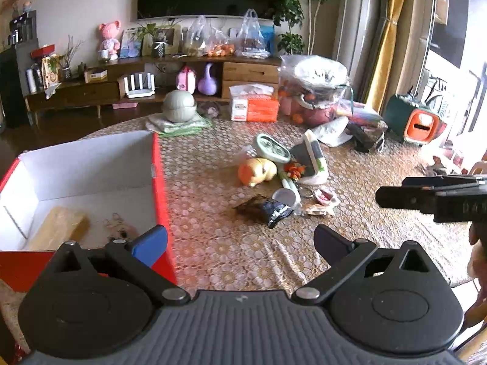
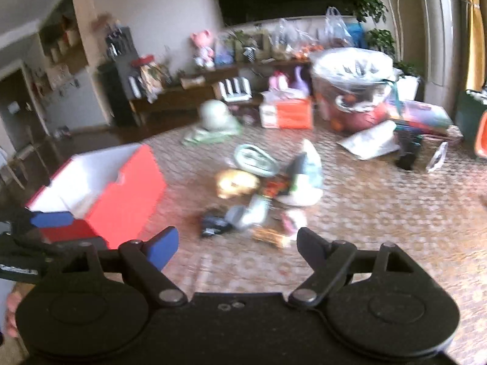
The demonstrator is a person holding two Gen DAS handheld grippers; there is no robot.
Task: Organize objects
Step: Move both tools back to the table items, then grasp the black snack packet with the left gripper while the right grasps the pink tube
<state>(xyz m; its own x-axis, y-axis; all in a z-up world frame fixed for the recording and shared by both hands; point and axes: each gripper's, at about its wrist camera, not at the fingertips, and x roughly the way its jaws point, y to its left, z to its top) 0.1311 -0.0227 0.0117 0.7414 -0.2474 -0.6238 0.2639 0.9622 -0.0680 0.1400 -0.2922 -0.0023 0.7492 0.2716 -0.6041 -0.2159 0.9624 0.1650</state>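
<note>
A red box (image 1: 158,164) with a white inside stands at the table's left; a tan block (image 1: 59,228) and a small keychain (image 1: 117,228) lie in it. A heap of small objects lies mid-table: a yellow plush toy (image 1: 257,171), a dark snack packet (image 1: 264,210), a mint green tin (image 1: 271,148) and a white pouch (image 1: 312,158). My left gripper (image 1: 240,243) stands open beside the box's right wall, nothing between its fingers. My right gripper (image 2: 237,248) is open and empty, just short of the heap (image 2: 258,200). It also shows at the right edge of the left wrist view.
At the table's far side stand a grey-green bowl on a cloth (image 1: 179,106), an orange tissue pack (image 1: 255,106), a bagged basket of fruit (image 1: 313,91) and a green and orange container (image 1: 417,121). A low wooden cabinet (image 1: 146,76) with clutter runs along the wall.
</note>
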